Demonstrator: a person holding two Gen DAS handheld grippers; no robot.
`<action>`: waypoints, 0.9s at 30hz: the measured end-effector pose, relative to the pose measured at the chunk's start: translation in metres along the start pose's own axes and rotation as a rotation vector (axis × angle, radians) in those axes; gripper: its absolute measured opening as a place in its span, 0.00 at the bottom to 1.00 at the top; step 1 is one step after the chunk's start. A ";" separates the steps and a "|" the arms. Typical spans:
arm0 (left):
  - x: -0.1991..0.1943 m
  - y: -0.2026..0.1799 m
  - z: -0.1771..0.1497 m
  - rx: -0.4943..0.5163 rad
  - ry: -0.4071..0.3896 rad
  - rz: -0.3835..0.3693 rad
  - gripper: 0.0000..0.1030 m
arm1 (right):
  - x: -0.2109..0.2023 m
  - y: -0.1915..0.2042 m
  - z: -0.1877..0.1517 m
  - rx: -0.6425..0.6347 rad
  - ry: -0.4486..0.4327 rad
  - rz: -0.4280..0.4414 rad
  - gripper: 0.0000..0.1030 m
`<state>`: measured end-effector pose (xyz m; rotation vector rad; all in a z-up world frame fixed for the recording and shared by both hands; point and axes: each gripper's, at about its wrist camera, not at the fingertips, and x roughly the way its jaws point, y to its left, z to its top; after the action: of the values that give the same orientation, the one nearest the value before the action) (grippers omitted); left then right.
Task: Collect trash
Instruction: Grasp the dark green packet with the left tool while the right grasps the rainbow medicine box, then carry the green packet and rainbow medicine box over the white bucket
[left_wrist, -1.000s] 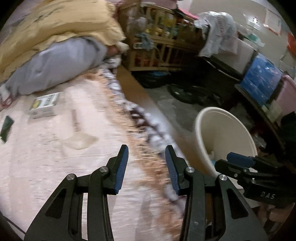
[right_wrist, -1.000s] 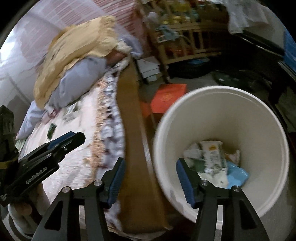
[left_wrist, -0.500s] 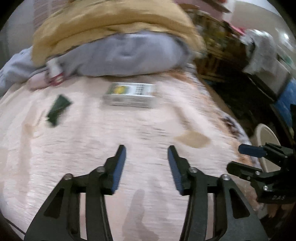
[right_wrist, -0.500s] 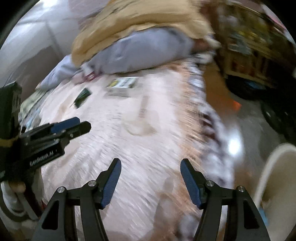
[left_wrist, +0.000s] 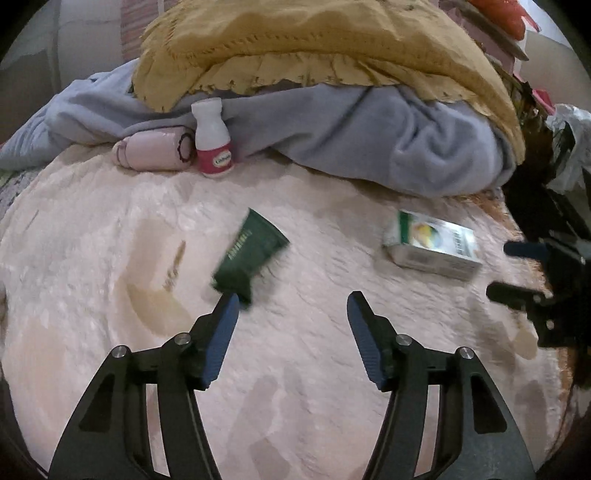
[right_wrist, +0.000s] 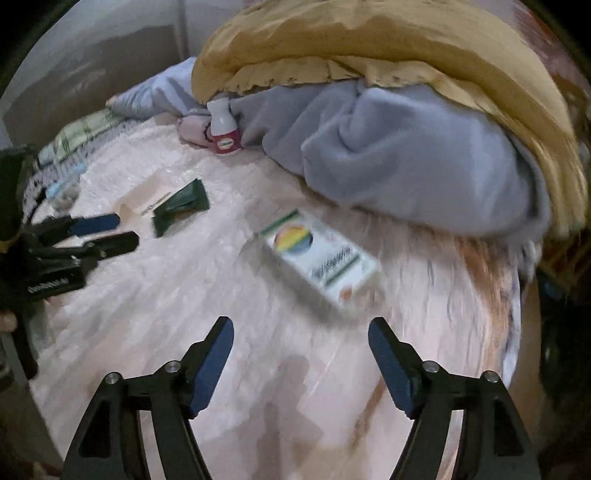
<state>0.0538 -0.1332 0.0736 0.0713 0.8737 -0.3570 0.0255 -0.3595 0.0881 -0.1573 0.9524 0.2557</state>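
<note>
Both tools have swung away from the white bin, which filled the right wrist view a second ago and is now out of sight, and they face the bed instead. The left tool (left_wrist: 291, 310) and the right tool (right_wrist: 301, 338) each have nothing between their pads, and the jaws of both are opening. That suggests one drop-off is finished and the next pick-up is starting.

The trash left to collect lies on the pale pink bedspread (left_wrist: 92, 258). A dark green packet (left_wrist: 251, 254) lies near the middle of the bed, just ahead of the left tool's left finger; whether the two touch cannot be told. A white carton with a coloured print (right_wrist: 319, 266) lies towards the bed's right edge, just ahead of the right tool and apart from it. A small white bottle with a red label (left_wrist: 212, 138) stands upright at the far side of the bed, against a heap of grey blanket (left_wrist: 406, 136) and yellow quilt (left_wrist: 314, 48), just beside a pink rolled item (left_wrist: 151, 151).

The bedspread is soft and stained in patches, so flat items like the packet will probably need a low, angled pinch. The room is dim, with a plain wall behind the bedding and dark clutter beyond the bed's right edge.
</note>
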 end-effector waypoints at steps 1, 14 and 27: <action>0.007 0.005 0.005 0.012 0.004 0.008 0.59 | 0.007 0.000 0.007 -0.023 0.007 -0.017 0.72; 0.075 0.020 0.035 0.077 0.100 0.047 0.61 | 0.068 -0.011 0.045 -0.086 0.107 0.039 0.74; 0.041 -0.013 -0.002 0.043 0.099 0.004 0.21 | -0.003 0.005 -0.020 0.080 0.000 0.070 0.54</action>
<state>0.0721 -0.1559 0.0425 0.1310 0.9638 -0.3712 0.0067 -0.3596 0.0785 -0.0505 0.9672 0.2815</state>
